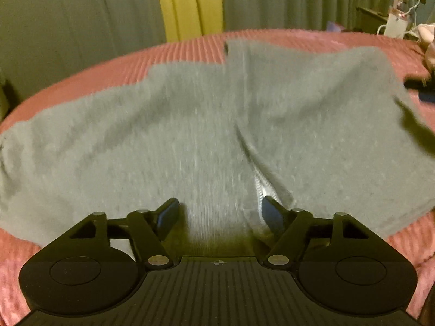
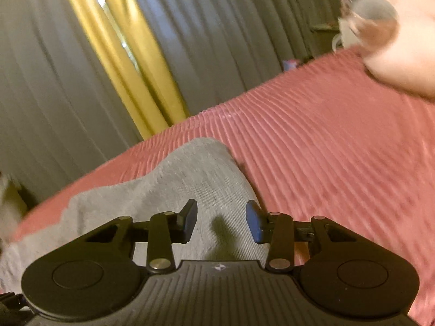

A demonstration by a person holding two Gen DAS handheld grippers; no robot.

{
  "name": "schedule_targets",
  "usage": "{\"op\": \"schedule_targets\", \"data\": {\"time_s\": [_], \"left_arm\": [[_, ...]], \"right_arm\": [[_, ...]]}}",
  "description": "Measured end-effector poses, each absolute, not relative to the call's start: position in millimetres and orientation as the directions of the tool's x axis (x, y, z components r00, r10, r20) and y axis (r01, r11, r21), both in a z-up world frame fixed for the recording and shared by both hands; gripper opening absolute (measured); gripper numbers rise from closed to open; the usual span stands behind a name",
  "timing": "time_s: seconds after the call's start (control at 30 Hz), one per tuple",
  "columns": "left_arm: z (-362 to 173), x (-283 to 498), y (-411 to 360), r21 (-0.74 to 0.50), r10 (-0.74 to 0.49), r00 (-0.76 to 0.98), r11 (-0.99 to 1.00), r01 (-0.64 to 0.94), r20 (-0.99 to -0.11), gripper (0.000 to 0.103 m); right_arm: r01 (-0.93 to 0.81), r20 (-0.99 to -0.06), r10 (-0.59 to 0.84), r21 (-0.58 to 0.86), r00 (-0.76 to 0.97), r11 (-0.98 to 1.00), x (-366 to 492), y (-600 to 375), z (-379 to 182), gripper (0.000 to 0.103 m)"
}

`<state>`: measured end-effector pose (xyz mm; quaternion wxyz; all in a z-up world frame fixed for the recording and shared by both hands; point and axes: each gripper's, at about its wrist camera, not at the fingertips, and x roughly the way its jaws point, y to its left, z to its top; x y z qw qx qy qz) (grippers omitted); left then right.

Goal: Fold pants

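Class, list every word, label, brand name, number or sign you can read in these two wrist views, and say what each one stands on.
Readable words, numbers or brands: none in either view.
Small round crosshair sign, no letters: on the black ribbed body of the left gripper.
The same sign: on the right gripper.
Grey knit pants: no tag or print visible.
Pink ribbed bedspread: plain.
Cluttered items at far right: too blurred to read.

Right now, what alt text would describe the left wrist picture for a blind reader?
Grey pants lie spread over a pink ribbed bedspread, with the open left tool low over them. Grey and yellow curtains hang behind.
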<state>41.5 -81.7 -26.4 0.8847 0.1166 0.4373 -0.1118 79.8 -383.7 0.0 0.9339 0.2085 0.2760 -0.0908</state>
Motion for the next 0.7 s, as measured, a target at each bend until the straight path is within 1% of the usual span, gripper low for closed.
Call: {"op": "schedule_targets", "data": {"time_s": [0.07,0.1,0.13,0.17,0.2,0.27,0.33,0.37,0.4,0.47,0.53,0.6,0.7], "left_arm": [[-29,45,-78,0.081,-0.115,0.586,0.952,0.297,-0.802,0.081],[-30,47,-75,0.069,-0.121,0.582,0.953,0.294,-0.804,0.084],[-31,49,-75,0.060,-0.122,0.579,0.956,0.286,-0.806,0.089],[-33,51,-72,0.055,-0.120,0.579,0.960,0.275,-0.807,0.091],[-34,52,-68,0.052,-0.117,0.579,0.962,0.267,-0.807,0.097],[-37,57,-64,0.042,-0.121,0.576,0.964,0.262,-0.808,0.100],[-37,61,-63,0.029,-0.130,0.576,0.966,0.257,-0.807,0.101],[-38,61,-64,0.026,-0.133,0.578,0.966,0.259,-0.805,0.101],[-39,62,-66,0.024,-0.135,0.581,0.966,0.259,-0.803,0.101],[-36,64,-63,0.011,-0.142,0.585,0.968,0.249,-0.799,0.101],[-31,62,-58,-0.013,-0.149,0.585,0.973,0.231,-0.797,0.101],[-28,66,-52,-0.030,-0.140,0.593,0.981,0.192,-0.793,0.100],[-24,71,-42,0.001,-0.067,0.616,0.994,0.110,-0.785,0.100]], "right_arm": [[0.264,-0.544,-0.084,0.263,0.835,0.928,97,-377,4,0.037],[0.255,-0.543,-0.092,0.232,0.835,0.939,108,-376,5,0.031],[0.242,-0.544,-0.091,0.213,0.834,0.946,121,-376,5,0.022],[0.237,-0.550,-0.089,0.203,0.830,0.950,133,-376,4,0.018],[0.239,-0.559,-0.092,0.196,0.824,0.951,144,-377,3,0.014],[0.244,-0.598,-0.083,0.194,0.797,0.950,167,-383,-2,0.013],[0.241,-0.690,-0.057,0.173,0.721,0.955,191,-386,-22,0.014],[0.227,-0.705,-0.048,0.162,0.707,0.960,198,-388,-33,0.014],[0.201,-0.687,-0.041,0.155,0.725,0.967,198,-389,-38,0.014],[0.193,-0.681,-0.033,0.161,0.732,0.968,195,-391,-34,0.014],[0.201,-0.668,-0.015,0.203,0.744,0.958,181,-393,-23,0.015],[0.181,-0.634,0.040,0.281,0.773,0.942,155,-393,-15,0.015],[0.188,-0.635,0.080,0.343,0.768,0.920,118,-385,-15,0.016]]}}
